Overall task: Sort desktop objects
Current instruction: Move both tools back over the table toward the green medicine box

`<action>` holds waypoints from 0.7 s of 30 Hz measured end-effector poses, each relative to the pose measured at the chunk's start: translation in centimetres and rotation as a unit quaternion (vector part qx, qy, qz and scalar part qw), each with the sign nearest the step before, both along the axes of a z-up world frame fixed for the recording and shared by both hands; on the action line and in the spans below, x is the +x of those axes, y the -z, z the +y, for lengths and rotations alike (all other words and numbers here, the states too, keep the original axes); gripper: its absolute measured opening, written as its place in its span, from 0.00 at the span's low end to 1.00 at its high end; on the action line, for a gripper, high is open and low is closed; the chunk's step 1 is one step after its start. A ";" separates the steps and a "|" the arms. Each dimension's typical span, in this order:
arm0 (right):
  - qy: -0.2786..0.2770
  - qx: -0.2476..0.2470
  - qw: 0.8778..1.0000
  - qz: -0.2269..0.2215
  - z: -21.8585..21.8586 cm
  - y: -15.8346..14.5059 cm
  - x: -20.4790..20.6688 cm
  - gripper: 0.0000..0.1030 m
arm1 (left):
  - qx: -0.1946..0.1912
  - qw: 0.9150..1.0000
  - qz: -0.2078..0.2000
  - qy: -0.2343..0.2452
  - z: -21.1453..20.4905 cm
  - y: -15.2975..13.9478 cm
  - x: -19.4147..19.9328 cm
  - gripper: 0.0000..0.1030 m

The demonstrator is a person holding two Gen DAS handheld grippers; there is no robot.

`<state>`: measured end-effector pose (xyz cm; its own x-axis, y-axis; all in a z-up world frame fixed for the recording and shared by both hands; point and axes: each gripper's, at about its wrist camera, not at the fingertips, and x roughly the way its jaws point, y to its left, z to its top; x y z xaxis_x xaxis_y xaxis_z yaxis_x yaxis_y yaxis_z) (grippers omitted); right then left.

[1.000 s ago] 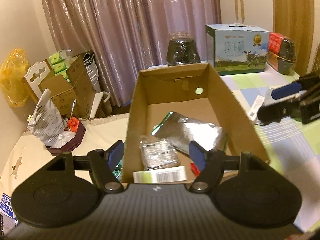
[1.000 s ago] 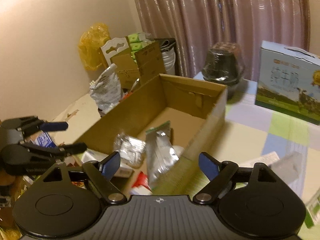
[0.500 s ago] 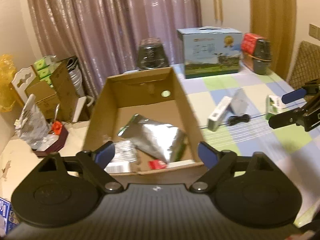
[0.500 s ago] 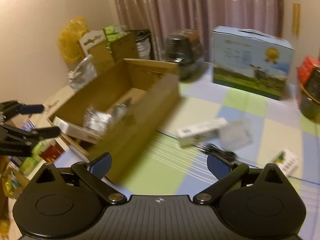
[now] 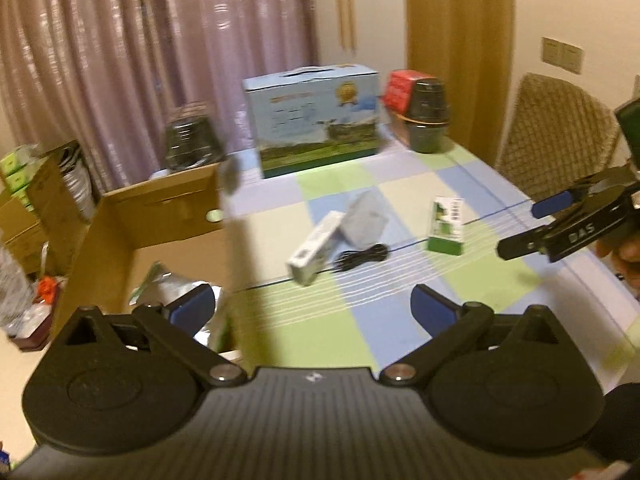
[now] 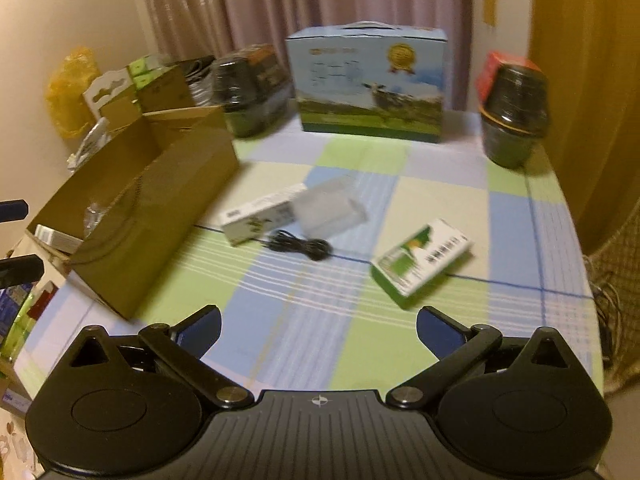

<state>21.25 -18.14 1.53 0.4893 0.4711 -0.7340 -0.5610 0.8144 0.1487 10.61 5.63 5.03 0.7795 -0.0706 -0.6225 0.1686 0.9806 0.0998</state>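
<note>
Both grippers spread wide, holding nothing. Green-and-white carton (image 6: 422,261) lies flat on checked desk (image 6: 360,344), just ahead and slightly right of right gripper (image 6: 319,330), long axis diagonal, near-left to far-right. Right gripper nearer; left gripper (image 5: 312,306) well apart. Open brown cardboard box (image 6: 160,216) far left.

The tablecloth (image 6: 360,344) is checked in pale green, blue and cream, with thin white stripes. A brown cardboard box (image 6: 160,216) is seen, and silver foil packets (image 5: 176,288) within it. The small carton (image 6: 420,260) is coloured green and white; the cable (image 6: 300,246) black; the long box (image 6: 260,216) white. The gripper pads (image 6: 436,330) are blue on black arms.
</note>
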 end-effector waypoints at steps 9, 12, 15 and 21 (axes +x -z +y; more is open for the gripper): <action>0.026 -0.002 1.000 0.001 -3.7 1.2 1.0 0.98 | 0.003 0.999 0.025 0.042 -5.1 2.3 3.0 0.99; 0.036 -0.003 0.999 0.005 -4.5 1.7 1.8 0.98 | 0.012 0.998 0.032 0.050 -6.3 3.3 4.2 0.99; 0.044 -0.002 0.999 0.007 -5.0 2.2 2.6 0.98 | 0.019 0.998 0.040 0.051 -7.3 4.3 5.8 0.99; 0.068 0.007 0.997 0.017 -5.0 3.2 4.6 0.98 | 0.022 0.998 0.053 0.037 -8.0 6.2 8.7 0.99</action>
<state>25.80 -23.15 -1.63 0.5241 0.4123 -0.7453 -0.4392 0.8805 0.1783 19.31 -2.42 -1.12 0.7029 -0.0963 -0.7048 0.2524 0.9601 0.1206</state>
